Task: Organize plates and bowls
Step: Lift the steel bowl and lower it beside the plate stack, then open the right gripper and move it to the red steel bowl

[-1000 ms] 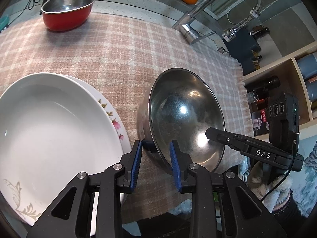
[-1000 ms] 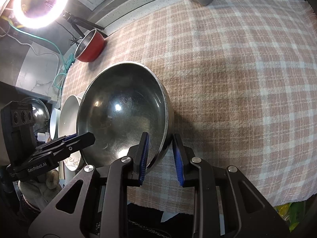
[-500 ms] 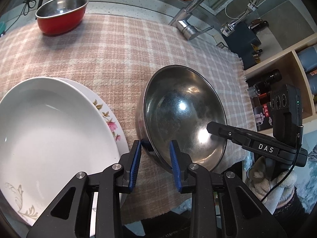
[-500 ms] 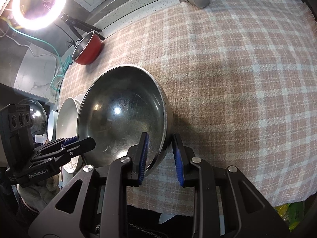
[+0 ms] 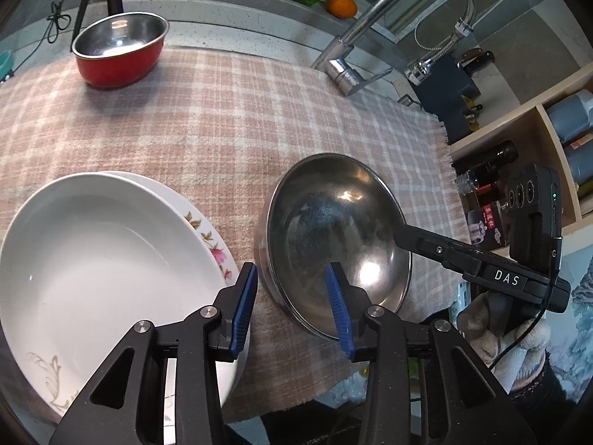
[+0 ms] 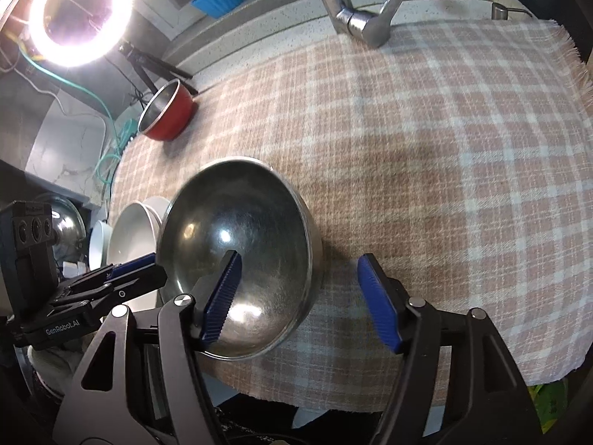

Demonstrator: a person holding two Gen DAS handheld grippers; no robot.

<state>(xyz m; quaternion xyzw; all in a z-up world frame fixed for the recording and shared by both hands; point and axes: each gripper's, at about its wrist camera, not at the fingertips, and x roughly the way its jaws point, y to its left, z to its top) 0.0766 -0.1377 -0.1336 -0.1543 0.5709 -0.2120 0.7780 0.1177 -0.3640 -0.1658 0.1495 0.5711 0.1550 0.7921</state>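
Both grippers spread wide, left gripper and right gripper straddling one steel bowl's rim. Two stacked white plates beside it, one red bowl far back

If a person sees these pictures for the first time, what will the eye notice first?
The steel bowl stands out first, shiny, on the checked cloth near its front edge, with both open grippers, left and right, astride its rim. Left of it lie stacked white plates. Far back sits a red bowl, and a ring light glares at the upper left.
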